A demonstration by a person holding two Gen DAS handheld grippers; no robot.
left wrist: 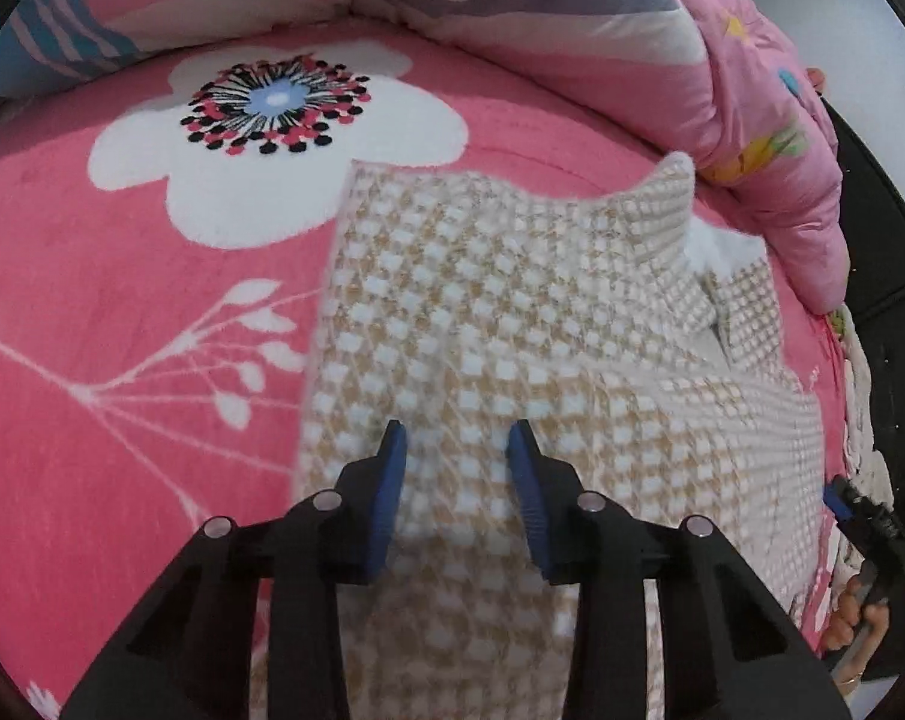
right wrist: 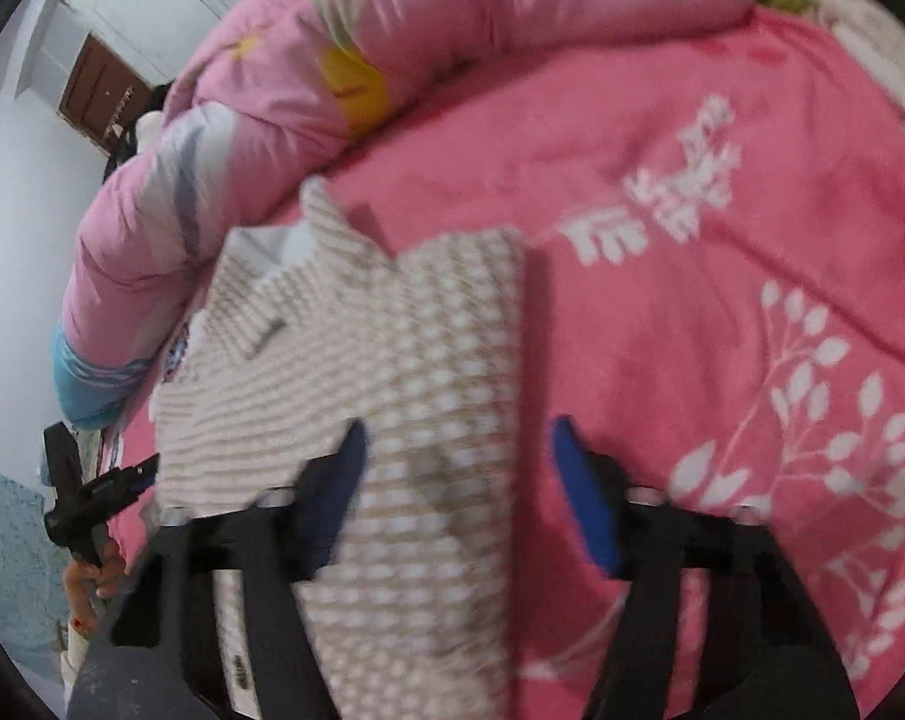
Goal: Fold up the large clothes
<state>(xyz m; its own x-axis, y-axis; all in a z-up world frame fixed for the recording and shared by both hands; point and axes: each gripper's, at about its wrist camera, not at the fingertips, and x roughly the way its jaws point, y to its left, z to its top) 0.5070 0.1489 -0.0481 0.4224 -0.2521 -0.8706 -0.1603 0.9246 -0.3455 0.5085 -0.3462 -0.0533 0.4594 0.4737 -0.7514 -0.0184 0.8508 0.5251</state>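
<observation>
In the left wrist view, the left tongs (left wrist: 455, 438) stand apart, gripping nothing, directly over the near end of the checked garment (left wrist: 512, 324). It lies on the pink bed (left wrist: 122, 300), its long axis running straight ahead toward the collar.

In the right wrist view, the right tongs (right wrist: 455, 441) are also apart, straddling the garment's right edge. By my reading, both sit about equally near.

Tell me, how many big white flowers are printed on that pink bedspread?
1 whole flower with a dark dotted centre, in the left wrist view, beyond the checked garment. More may be hidden under the garment or quilt.
</observation>
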